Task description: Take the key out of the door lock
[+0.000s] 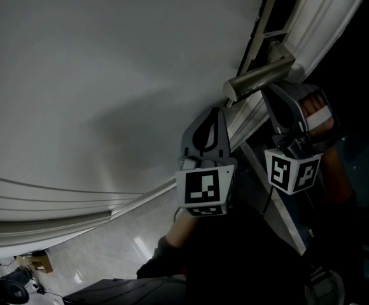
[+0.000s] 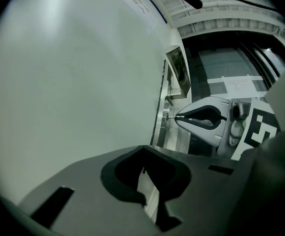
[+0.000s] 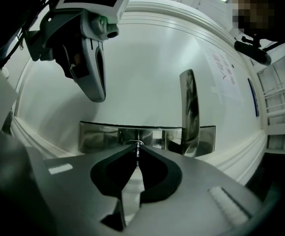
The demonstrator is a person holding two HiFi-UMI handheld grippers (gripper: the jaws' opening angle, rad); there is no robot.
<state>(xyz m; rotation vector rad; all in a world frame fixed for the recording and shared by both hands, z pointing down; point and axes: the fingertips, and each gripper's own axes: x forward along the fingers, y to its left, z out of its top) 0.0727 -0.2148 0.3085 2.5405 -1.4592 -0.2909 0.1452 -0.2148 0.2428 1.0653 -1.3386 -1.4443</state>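
Nearest the head view, two dark-sleeved arms reach up to the door (image 1: 108, 75), each gripper carrying its marker cube.

The left gripper (image 2: 142, 150) has its jaws pressed together at the tips with nothing between them. It points at the plain door face, off to one side of the lock plate and apart from it. Whether its tips touch the door cannot be told.

The right gripper (image 3: 137, 151) is closed on the key (image 3: 138, 149), pinching the thin blade right at its jaw tips. The key sits in the lock, with the rim of the cylinder showing as a small arc just past the tips. The left gripper view shows the same thing from the side, with the right gripper's tips against the lock at the door's edge.

The lock is set in a long polished metal lock plate (image 3: 98, 136) running along the door's edge. The door handle (image 3: 189, 107) stands out from that plate just beside the key, to the right in the right gripper view.

Farther along the door face, a printed sheet (image 3: 221, 73) is stuck near the moulded door frame (image 3: 260, 146).
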